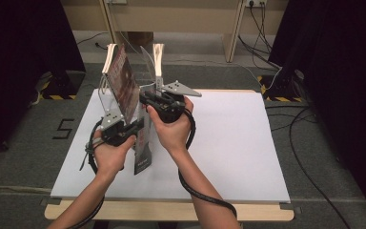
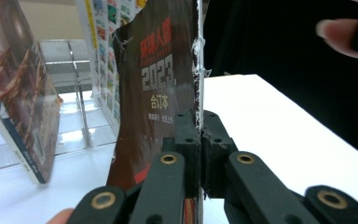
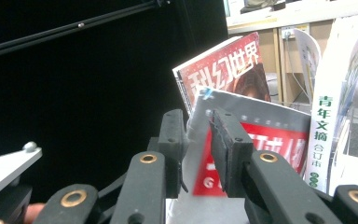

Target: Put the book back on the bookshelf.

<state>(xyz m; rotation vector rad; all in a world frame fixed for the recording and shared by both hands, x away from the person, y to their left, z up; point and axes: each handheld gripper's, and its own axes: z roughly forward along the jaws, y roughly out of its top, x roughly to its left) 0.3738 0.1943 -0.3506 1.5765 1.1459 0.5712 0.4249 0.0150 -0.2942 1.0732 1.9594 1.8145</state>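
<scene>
— Left gripper (image 2: 199, 140), how does it stand?
— Clenched on the edge of a dark magazine (image 2: 163, 88), held upright above the white tabletop (image 1: 228, 143), just before the clear acrylic rack (image 2: 74, 93).
— And the right gripper (image 3: 196, 140)?
— Jaws slightly parted around the magazine's grey corner, not pressing it.
— Room to move?
— Open board to the right; red magazine (image 1: 123, 76) leaning in the rack at left; grey carpet and black curtains around.

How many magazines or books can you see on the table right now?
3. A red one leans at the left of the clear rack, a white one stands at its right, and a dark one is clamped in the left tongs. More may be hidden.
</scene>
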